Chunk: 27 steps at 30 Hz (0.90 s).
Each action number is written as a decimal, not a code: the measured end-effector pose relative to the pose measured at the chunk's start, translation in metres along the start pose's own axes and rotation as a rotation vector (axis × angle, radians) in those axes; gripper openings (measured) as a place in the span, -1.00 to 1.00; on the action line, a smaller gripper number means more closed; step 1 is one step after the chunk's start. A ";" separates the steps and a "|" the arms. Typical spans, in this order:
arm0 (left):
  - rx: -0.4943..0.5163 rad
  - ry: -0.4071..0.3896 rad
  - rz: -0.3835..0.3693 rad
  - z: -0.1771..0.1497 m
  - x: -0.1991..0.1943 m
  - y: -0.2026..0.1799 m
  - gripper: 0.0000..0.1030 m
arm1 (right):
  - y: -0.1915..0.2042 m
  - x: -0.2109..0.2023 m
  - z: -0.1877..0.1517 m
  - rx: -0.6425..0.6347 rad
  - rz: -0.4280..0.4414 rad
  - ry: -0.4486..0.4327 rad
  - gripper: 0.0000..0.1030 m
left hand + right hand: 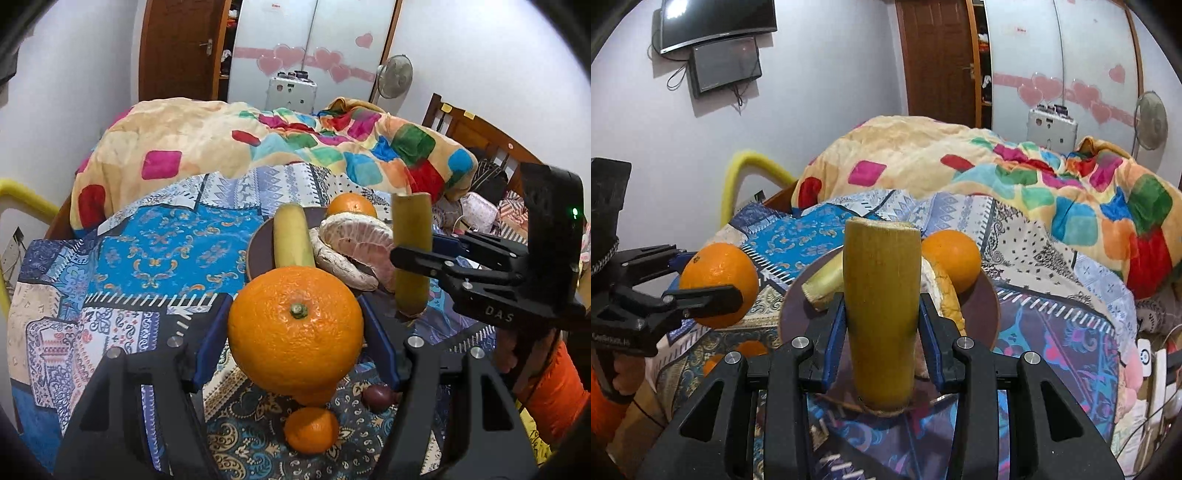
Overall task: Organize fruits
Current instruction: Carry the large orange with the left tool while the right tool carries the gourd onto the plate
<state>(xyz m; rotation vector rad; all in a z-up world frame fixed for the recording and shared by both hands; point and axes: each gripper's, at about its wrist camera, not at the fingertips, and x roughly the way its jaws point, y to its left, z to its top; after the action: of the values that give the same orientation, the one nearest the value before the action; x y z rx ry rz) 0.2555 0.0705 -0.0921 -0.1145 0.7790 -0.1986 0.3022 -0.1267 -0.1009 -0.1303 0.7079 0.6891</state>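
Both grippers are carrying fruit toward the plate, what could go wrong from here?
The plate already holds a banana piece, a peeled pomelo and an orange, so added fruit may roll off onto the bedspread. The left gripper holds a round orange only at its sides; it might slip. The right gripper and its banana piece are close by, so they may bump.

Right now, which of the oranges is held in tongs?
The big orange with the green stem nub, clamped in the left tongs. Another orange sits on the brown plate; a small one lies on the bedspread.
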 end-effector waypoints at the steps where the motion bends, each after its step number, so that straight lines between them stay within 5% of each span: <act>1: 0.003 0.003 0.001 0.000 0.003 0.000 0.32 | 0.000 0.002 0.001 -0.001 -0.002 0.004 -0.33; 12: 0.039 0.036 -0.014 -0.001 0.021 -0.010 0.32 | 0.002 0.018 0.005 -0.027 -0.021 0.049 -0.32; 27: 0.110 0.088 -0.032 0.002 0.040 -0.041 0.33 | -0.009 -0.009 0.001 -0.016 -0.040 0.004 -0.29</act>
<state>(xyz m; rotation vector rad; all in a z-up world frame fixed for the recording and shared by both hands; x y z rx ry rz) 0.2793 0.0219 -0.1107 -0.0137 0.8526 -0.2776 0.3033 -0.1389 -0.0956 -0.1606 0.7019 0.6569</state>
